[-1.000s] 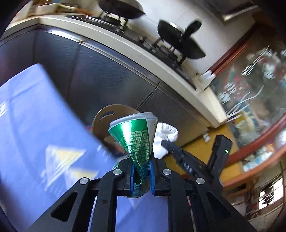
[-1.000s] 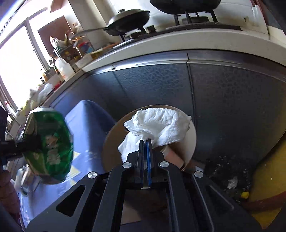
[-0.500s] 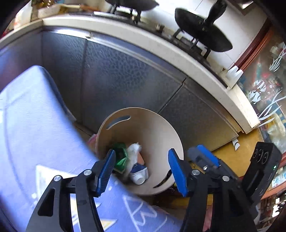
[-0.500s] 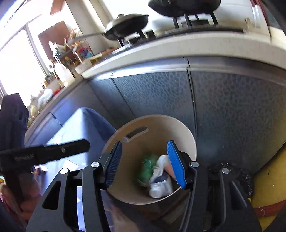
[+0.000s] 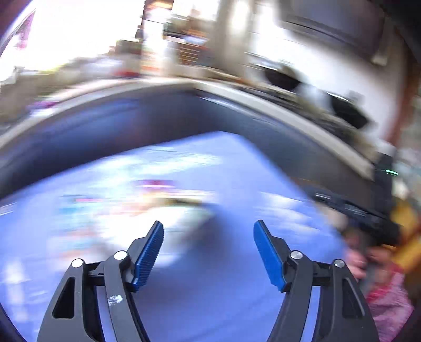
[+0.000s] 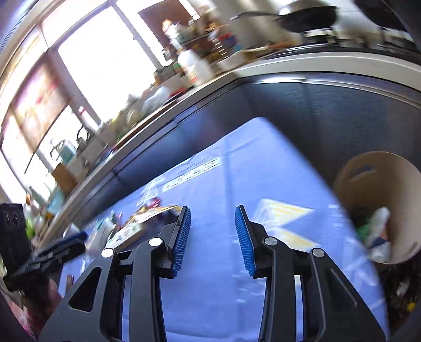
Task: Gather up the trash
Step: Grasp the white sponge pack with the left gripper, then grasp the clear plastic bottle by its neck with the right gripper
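Observation:
My left gripper point(image 5: 208, 227) hangs over the blue table cover point(image 5: 236, 184), its jaws opening wide and empty; this view is badly blurred. My right gripper point(image 6: 212, 214) is also over the cover point(image 6: 223, 289), jaws closing with nothing between them. A round beige bin point(image 6: 379, 179) stands off the table's right edge, holding a green can point(image 6: 364, 230) and white crumpled paper point(image 6: 379, 221). Loose litter, flat printed packets among it point(image 6: 136, 226), lies on the cover left of the right gripper. The left gripper point(image 6: 60, 248) also shows at the right wrist view's left edge.
A dark cabinet front point(image 6: 329, 113) under a pale counter point(image 6: 315, 65) runs behind the table. Pans point(image 6: 307, 14) and bottles sit on the counter. A hand and pink sleeve point(image 5: 381, 297) hold the other gripper at the left wrist view's right edge.
The left gripper let go of the green can and the right let go of the white paper; both now lie in the bin. Both grippers swung left, away from the bin, over the table.

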`<move>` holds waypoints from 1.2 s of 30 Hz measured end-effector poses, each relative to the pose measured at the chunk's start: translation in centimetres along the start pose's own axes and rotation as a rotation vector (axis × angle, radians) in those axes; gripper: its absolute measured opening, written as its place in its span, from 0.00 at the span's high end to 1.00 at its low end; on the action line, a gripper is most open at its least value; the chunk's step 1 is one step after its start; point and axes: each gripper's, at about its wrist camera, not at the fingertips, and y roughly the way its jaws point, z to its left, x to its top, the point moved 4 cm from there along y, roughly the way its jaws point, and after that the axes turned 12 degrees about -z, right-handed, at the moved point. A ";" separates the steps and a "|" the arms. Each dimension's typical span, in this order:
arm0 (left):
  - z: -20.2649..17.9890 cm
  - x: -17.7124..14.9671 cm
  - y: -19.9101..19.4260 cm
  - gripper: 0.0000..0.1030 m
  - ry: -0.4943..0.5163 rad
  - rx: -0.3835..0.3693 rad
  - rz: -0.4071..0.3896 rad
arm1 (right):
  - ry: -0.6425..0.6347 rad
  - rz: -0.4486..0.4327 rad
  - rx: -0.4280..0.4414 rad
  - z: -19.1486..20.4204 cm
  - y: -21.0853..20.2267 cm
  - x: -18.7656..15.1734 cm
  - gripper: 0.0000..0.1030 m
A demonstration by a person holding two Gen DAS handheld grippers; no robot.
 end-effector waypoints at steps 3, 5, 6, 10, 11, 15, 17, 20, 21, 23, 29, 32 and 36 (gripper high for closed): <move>6.4 0.2 -0.2 0.13 -0.031 0.238 0.013 | -0.080 0.045 0.036 4.6 3.3 -1.0 0.54; 8.5 -0.2 1.0 0.11 -0.084 0.246 0.074 | -0.139 0.081 0.053 7.5 5.5 -1.9 0.51; 9.0 -0.3 1.7 0.08 -0.097 0.243 0.089 | -0.168 0.098 0.064 8.5 6.1 -2.5 0.51; 9.8 -1.1 5.5 0.07 -0.043 0.264 0.159 | -0.159 0.177 0.066 11.2 11.2 -1.9 0.50; 9.9 -1.4 5.7 0.07 -0.043 0.264 0.182 | -0.158 0.191 0.063 11.3 12.2 -1.5 0.50; 10.2 -3.4 7.2 0.23 -0.136 0.222 0.263 | -0.161 0.341 0.061 11.2 17.5 -0.6 0.52; 10.4 -3.9 6.6 0.42 -0.182 0.204 0.258 | -0.167 0.468 0.057 10.7 19.4 -1.7 0.64; 10.8 -5.2 5.6 0.42 -0.200 0.174 0.276 | -0.168 0.568 0.033 9.0 19.4 -3.3 0.84; 10.8 -5.5 5.3 0.42 -0.190 0.174 0.279 | -0.167 0.573 0.035 8.5 18.8 -3.5 0.84; 11.0 -6.0 4.5 0.42 -0.190 0.153 0.271 | -0.149 0.588 0.043 6.9 16.7 -4.6 0.84; 11.6 -7.1 1.4 0.42 -0.243 0.067 0.246 | -0.150 0.464 0.064 3.1 7.0 -7.6 0.82; 11.8 -7.3 -0.4 0.42 -0.270 0.019 0.211 | -0.133 0.278 0.045 2.1 1.4 -7.0 0.58; 12.1 -7.3 -1.7 0.42 -0.295 -0.002 0.188 | -0.105 0.206 -0.017 1.0 -0.9 -8.0 0.53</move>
